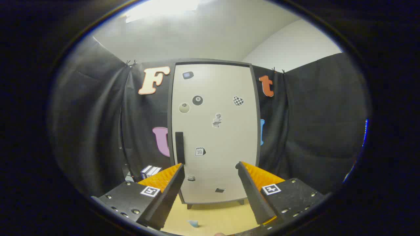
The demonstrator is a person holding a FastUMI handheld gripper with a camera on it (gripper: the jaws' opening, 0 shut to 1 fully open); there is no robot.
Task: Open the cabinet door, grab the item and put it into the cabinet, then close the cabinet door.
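Cream-white is the colour of the cabinet door [215,137], and it stands closed in the middle of the frame, straight ahead of your gripper [209,170]. The two fingers are spread wide apart at the bottom of the frame and they hold nothing; the lower part of the door shows in the gap between them.

On the left edge of the door you see a dark upright handle [179,147]. It sits just above the tip of your left finger, a little beyond it, and it is not touched.

The door carries several small stickers [197,100]: a black billiard ball with the number 8, a pale ball beside it, a checkered heart more to the right, a small grey figure in the middle, and a calendar page showing 10 lower down. The other stickers are too small to read.

The cabinet stands on short feet on a light wooden surface [213,218]. At the bottom centre of the frame, between the fingers and close to you, a small light-blue item [193,223] lies on this wood; its shape is not clear.

In the lower left, beside the cabinet, some blue-and-white boxes [150,171] stand against the black cloth; their print cannot be read.
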